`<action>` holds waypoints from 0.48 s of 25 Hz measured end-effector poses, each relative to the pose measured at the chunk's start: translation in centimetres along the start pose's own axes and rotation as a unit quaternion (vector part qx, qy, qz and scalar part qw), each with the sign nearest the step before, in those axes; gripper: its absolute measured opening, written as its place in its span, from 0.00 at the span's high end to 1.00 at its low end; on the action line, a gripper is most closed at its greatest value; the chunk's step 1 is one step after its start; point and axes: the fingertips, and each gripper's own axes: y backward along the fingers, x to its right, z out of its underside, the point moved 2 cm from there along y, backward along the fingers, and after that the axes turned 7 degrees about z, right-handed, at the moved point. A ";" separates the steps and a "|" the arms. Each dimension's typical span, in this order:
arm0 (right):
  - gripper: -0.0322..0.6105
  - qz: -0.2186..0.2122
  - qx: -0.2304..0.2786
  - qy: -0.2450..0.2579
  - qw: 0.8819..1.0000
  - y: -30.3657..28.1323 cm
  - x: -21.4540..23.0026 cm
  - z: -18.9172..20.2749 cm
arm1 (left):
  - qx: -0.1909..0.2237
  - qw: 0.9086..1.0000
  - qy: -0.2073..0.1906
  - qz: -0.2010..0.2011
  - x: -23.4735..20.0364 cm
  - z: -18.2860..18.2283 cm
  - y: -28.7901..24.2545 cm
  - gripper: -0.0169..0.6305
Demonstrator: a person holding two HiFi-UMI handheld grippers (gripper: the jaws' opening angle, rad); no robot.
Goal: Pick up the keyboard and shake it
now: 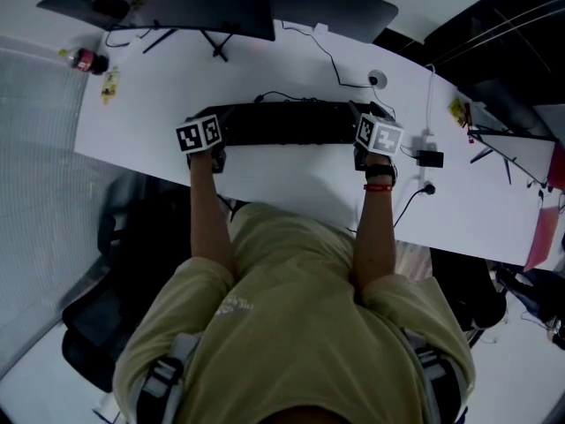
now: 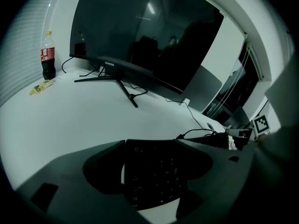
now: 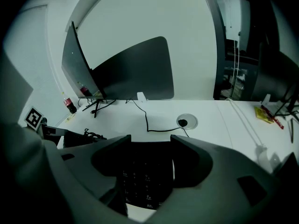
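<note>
A black keyboard [image 1: 282, 124] lies lengthwise across the white desk [image 1: 291, 184]. My left gripper [image 1: 205, 140] is at its left end and my right gripper [image 1: 375, 140] at its right end. In the left gripper view the keyboard's end [image 2: 154, 176] fills the gap of the left gripper [image 2: 150, 143], with both jaw tips against its long edges. The right gripper view shows the same: the keyboard [image 3: 142, 176] sits between the tips of the right gripper [image 3: 150, 141]. Whether the keyboard is off the desk, I cannot tell.
A dark curved monitor [image 1: 221, 3] on a stand is at the back of the desk. A cola bottle [image 2: 48, 59] and a yellow packet [image 1: 109, 85] are at the far left. Cables run to a round grommet [image 3: 187, 122]. A black office chair [image 1: 97, 316] is behind the person.
</note>
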 end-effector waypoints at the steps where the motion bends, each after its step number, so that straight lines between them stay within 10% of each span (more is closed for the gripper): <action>1: 0.52 -0.001 0.004 0.000 1.000 0.2 -0.1 -0.3 | 0.003 1.000 -0.002 0.001 0.1 -0.2 0.1 0.47; 12: 0.52 -0.018 0.066 0.010 0.998 0.7 -0.8 -2.6 | 0.047 0.998 -0.030 0.016 0.4 -2.5 0.9 0.47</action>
